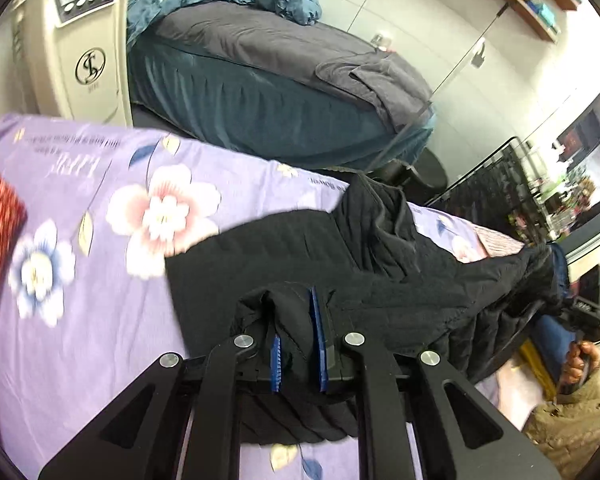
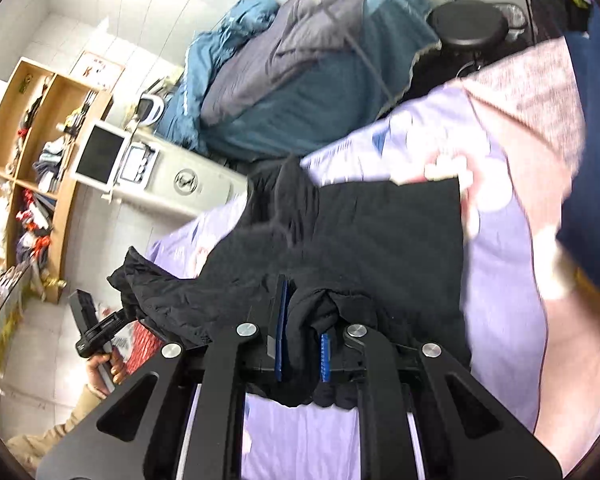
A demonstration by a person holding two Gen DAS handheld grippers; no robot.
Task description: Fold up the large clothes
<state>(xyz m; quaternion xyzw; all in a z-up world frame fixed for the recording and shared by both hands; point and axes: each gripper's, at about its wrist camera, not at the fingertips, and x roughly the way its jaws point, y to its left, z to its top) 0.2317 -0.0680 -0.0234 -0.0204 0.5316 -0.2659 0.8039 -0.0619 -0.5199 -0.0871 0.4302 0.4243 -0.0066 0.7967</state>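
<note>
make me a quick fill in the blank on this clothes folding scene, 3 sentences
1. Both grippers are shut on a ____ garment.
2. The garment hangs over a purple bedsheet printed with ____.
3. The left gripper and right gripper have pads coloured ____.

Missing words: black; flowers; blue
</note>
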